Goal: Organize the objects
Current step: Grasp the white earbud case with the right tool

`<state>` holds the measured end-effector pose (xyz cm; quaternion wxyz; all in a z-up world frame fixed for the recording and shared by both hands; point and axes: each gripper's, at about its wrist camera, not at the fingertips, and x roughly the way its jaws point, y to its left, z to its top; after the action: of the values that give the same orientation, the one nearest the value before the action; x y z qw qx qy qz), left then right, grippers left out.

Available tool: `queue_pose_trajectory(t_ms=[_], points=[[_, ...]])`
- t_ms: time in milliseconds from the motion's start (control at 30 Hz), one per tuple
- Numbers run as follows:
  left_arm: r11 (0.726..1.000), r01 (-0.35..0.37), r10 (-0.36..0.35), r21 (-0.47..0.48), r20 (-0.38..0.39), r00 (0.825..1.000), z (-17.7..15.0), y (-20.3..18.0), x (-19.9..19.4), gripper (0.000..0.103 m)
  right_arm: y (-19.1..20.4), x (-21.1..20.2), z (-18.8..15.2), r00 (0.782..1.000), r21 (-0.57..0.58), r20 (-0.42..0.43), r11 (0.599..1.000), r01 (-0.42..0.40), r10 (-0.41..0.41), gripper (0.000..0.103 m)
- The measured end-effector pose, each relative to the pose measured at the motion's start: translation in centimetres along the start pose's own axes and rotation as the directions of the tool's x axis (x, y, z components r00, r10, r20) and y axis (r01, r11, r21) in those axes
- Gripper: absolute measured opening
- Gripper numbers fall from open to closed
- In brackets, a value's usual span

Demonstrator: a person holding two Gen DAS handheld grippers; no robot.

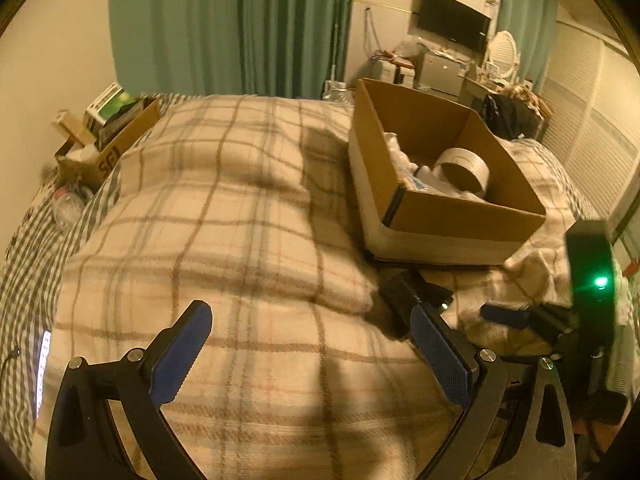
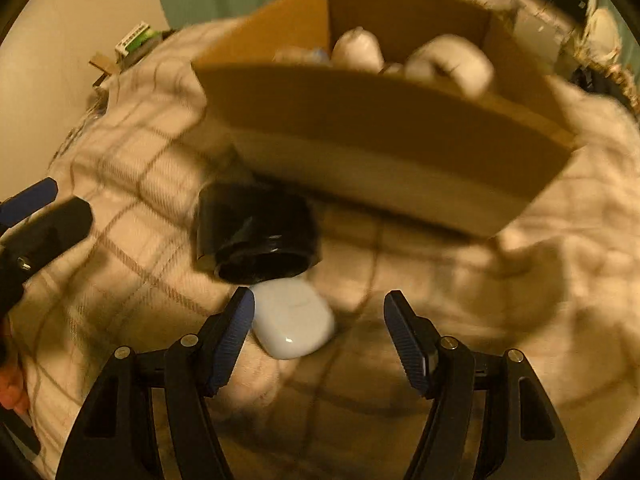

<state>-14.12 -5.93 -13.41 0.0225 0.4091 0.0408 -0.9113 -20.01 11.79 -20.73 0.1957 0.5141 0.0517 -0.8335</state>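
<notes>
Cardboard box: an open brown cardboard box (image 1: 472, 220) is sitting on the bed, over toward the right side of the blanket.
Box contents: a grey roll of tape (image 1: 466, 170) is lying inside beside pale wrapped items (image 1: 400, 156); the right wrist view is blurring them.
Blanket: a cream plaid blanket (image 1: 240, 208) is covering the bed under everything.
Black roll: a glossy black roll of tape (image 2: 256, 234) is resting on the blanket just in front of the box's near wall.
White case: a small white rounded plastic case (image 2: 294, 322) is lying on the blanket, touching the black roll's near edge.
Right tool (image 2: 320, 312): it is standing wide open, hovering low with the white case just beside its left blue pad (image 2: 232, 340).
Left tool (image 1: 312, 340): it is gaping open over bare blanket, gripping nothing.
</notes>
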Motion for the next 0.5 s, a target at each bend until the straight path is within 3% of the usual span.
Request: queue_pose_trajectory(t_ms=[200, 233, 267, 367, 500], points=[[1.000, 0.000, 0.000, -0.007, -0.007, 1.000, 0.0, 0.1, 0.2, 0.102, 0.1, 2.7, -0.1, 0.995, 0.005, -0.099, 0.999, -0.033, 0.033, 0.067], [1.000, -0.004, 0.004, -0.004, -0.010, 1.000, -0.1, 0.0, 0.2, 0.102, 0.1, 2.6, -0.1, 0.995, 0.003, -0.096, 1.000, -0.031, 0.031, 0.061], [1.000, -0.009, 0.009, 0.001, -0.013, 1.000, -0.1, -0.1, 0.3, 0.102, 0.0, 2.4, -0.2, 0.995, 0.001, -0.089, 0.999, -0.036, 0.036, 0.055], [1.000, -0.019, 0.020, 0.014, -0.016, 1.000, -0.2, -0.3, 0.3, 0.102, -0.2, 0.8, -0.6, 0.999, 0.001, -0.049, 1.000, -0.002, 0.002, 0.055], [0.998, -0.026, 0.028, 0.049, -0.026, 0.999, -0.1, -1.2, 0.3, 0.102, -1.1, -3.4, -1.2, 0.993, 0.015, 0.046, 0.994, 0.107, -0.108, 0.055]])
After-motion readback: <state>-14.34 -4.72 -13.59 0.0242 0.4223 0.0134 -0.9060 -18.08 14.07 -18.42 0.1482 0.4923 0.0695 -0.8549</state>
